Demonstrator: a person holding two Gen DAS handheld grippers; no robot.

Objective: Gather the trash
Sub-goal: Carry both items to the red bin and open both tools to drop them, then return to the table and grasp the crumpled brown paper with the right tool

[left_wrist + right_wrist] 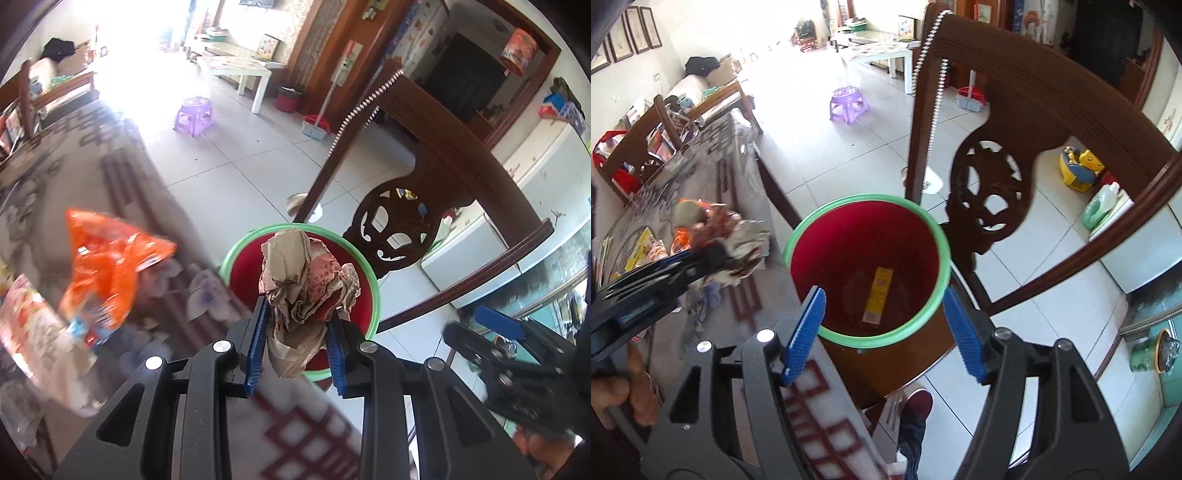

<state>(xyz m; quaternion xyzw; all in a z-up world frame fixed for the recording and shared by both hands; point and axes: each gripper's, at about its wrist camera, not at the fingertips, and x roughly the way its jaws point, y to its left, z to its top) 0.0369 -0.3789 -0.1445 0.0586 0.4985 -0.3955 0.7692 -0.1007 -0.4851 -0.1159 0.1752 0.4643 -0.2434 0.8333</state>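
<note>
My left gripper [297, 321] is shut on a crumpled brown paper wad [306, 284] and holds it above the red bin with a green rim [375, 291]. In the right wrist view the same bin [798, 236] stands on a chair seat beside the table edge, with a yellow wrapper [878, 295] at its bottom. My right gripper [886, 314] is open and empty just over the bin's near rim. The left gripper with the paper wad [738, 240] shows at the left of that view. An orange snack bag [110, 266] lies on the table.
A patterned tablecloth covers the table [110, 184]. A carved wooden chair back [997, 177] rises right behind the bin. More packaging [33, 332] lies at the table's left. A purple stool [194, 115] and a white low table [240, 70] stand farther off on the tiled floor.
</note>
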